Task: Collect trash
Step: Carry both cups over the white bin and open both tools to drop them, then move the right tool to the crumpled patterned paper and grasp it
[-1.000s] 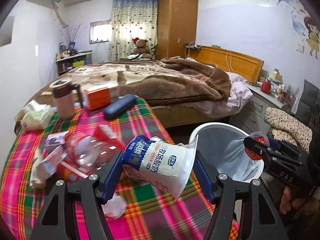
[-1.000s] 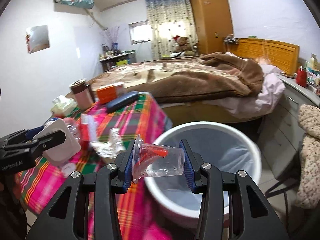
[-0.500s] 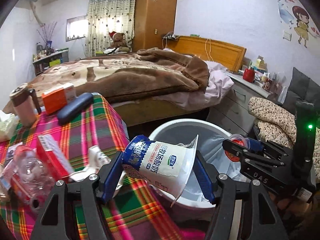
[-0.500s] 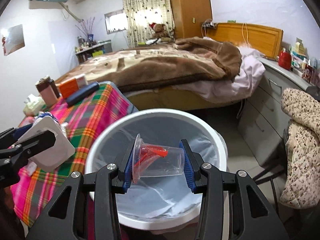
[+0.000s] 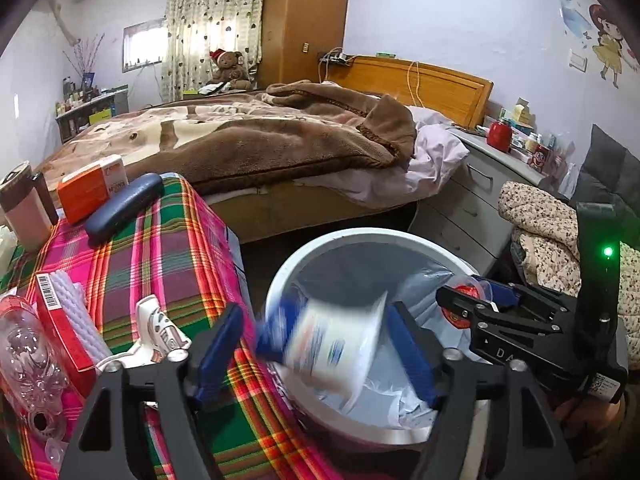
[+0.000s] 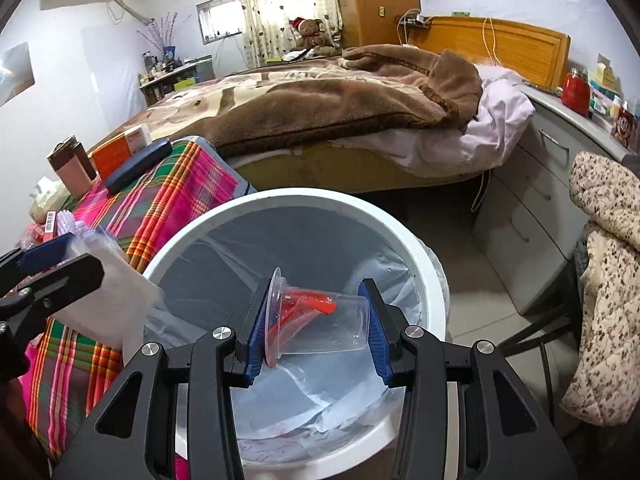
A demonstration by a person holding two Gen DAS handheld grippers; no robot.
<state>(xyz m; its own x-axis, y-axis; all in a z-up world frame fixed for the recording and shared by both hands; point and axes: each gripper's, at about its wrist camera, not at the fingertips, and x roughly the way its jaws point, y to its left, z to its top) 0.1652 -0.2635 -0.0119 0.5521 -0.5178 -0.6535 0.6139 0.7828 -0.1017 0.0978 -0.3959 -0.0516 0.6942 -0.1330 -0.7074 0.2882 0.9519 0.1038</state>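
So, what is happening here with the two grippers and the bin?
A person is clearing trash from the plaid-covered table into the white bin. The left gripper is opening over the bin, and the yogurt cup between its fingers is blurred, apparently dropping free. The right gripper holds a clear plastic cup with red scraps inside above the bin; its jaws are beginning to open.

Bin (image 6: 424, 264) right of table (image 6: 168, 200).
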